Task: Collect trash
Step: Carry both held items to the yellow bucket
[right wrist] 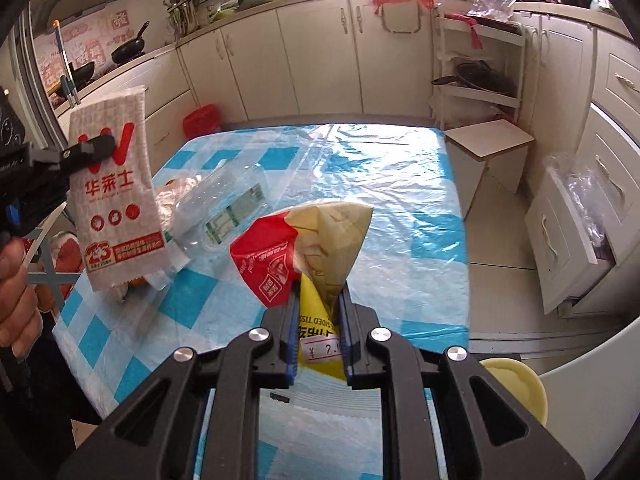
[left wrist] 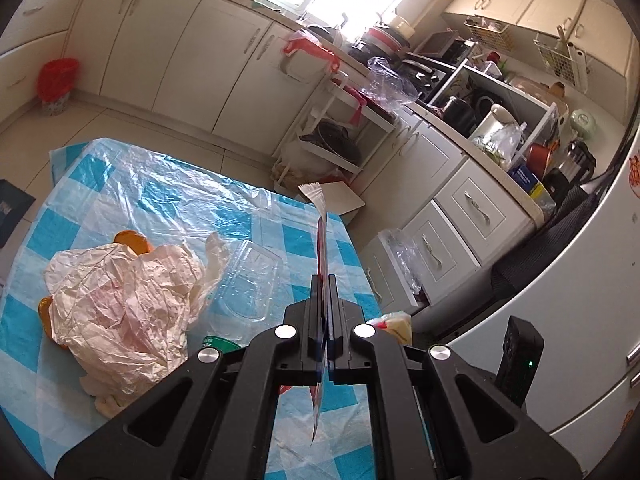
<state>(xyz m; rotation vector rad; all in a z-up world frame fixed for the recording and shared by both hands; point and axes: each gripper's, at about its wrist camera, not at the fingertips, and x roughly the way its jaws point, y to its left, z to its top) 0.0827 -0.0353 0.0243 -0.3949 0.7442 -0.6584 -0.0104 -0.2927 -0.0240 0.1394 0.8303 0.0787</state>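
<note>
The table cover (right wrist: 400,184) was blue and white checks, the paper bag (right wrist: 116,184) was grey squares with red letters, and the wrapper (right wrist: 276,268) was red and tan.

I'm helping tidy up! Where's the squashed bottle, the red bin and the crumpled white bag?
squashed bottle (right wrist: 224,208), right wrist view, clear middle near label.
red bin (left wrist: 57,80), left wrist view, red liner.
crumpled white bag (left wrist: 124,304), left wrist view, wrinkled middle.

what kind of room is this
A home kitchen, most likely: cream base cabinets under a cluttered counter, black pans on the stove side, and a white fridge.
</note>
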